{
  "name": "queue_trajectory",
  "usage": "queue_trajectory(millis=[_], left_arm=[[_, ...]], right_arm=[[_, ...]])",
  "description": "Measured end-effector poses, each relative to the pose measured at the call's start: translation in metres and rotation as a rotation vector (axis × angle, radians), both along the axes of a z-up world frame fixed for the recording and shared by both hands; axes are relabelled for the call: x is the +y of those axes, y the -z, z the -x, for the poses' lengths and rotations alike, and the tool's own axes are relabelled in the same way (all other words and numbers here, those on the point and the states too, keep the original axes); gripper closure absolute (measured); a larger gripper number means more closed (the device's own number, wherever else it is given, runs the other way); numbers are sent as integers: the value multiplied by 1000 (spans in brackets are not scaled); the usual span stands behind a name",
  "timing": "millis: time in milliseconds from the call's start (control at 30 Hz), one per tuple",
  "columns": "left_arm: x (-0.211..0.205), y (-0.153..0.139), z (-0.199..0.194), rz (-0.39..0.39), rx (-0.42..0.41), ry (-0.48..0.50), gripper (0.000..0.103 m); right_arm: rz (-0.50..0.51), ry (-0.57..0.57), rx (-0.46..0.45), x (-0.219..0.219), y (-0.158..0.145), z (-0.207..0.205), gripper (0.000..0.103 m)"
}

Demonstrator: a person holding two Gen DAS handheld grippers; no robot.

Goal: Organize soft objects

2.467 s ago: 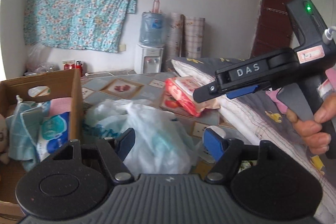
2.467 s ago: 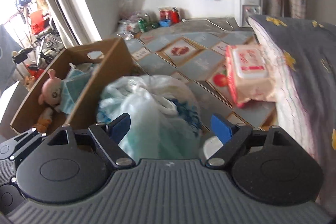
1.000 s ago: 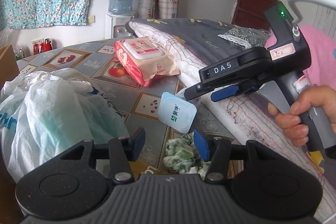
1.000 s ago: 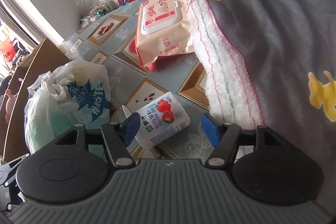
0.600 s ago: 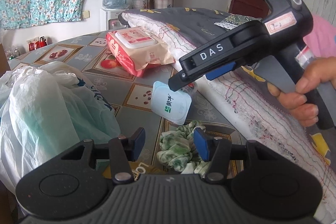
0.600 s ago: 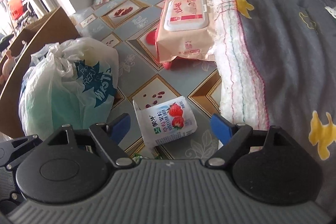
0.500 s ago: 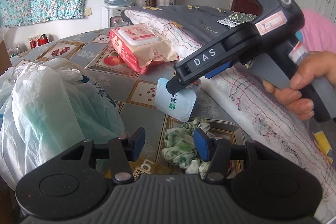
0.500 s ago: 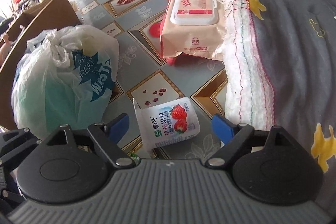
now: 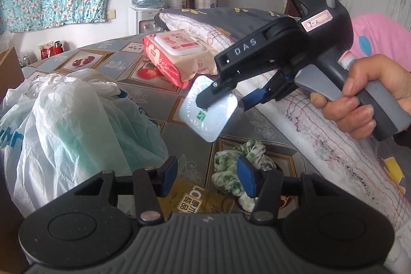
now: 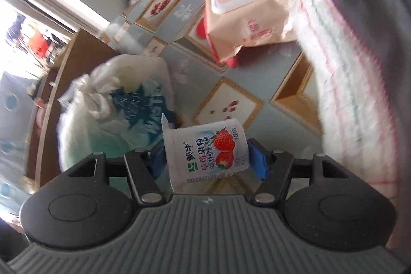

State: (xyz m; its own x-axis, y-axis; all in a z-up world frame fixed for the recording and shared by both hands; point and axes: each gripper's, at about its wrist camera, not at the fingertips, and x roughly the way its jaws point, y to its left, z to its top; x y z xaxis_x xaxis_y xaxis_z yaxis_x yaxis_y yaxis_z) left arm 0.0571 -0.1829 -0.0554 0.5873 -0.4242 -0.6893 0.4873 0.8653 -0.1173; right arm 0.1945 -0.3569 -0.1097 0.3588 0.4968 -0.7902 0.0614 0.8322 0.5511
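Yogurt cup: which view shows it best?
The right wrist view: the yogurt cup lies sideways between the right gripper pads, which have just closed on it, strawberry label readable. The left wrist view shows only its foil lid, partly behind a gripper finger.

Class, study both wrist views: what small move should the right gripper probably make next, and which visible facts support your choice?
Probably lift the yogurt cup slightly clear of the tabletop. The right gripper, whose jaws have just been closing, has its blue pads against the cup's sides, so the grasp looks made. The left gripper hangs open over the green scrunchie, holding nothing.
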Motion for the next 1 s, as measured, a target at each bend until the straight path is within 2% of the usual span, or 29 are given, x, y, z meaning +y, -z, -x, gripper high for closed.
queue_trajectory(millis=[67,100,133,200,367,533,633,700,767,1000], left_arm=[[2,-1,1,-1,-5,-2,51],[2,-2,1,-4,-6,-4,51],[2,-2,0,-6,-5,-6,51],[1,-2,-1,-7,0,-12,51],[-1,-2,-2,-3,2,-14,51],[-8,-2,-6,10,-6,-15,51],[-15,-2,-11,20,-12,-24,49],[-20,-1,-14,19,-17,-27,48],[-27,2,-17,8,-20,-19,48],[-48,12,-29,-70,-45,-44,48]], right_arm=[[-137,9,58,2,12,0,39],[-158,7,91,6,18,0,39],[-148,2,122,10,24,-1,37],[-147,-1,125,14,25,0,36],[-17,-13,77,17,8,3,22],[21,34,45,3,-2,12,22],[26,63,22,-8,-4,18,30],[7,73,7,-11,-4,18,39],[-19,75,-5,-13,-5,20,53],[-34,60,-32,-9,-9,21,65]])
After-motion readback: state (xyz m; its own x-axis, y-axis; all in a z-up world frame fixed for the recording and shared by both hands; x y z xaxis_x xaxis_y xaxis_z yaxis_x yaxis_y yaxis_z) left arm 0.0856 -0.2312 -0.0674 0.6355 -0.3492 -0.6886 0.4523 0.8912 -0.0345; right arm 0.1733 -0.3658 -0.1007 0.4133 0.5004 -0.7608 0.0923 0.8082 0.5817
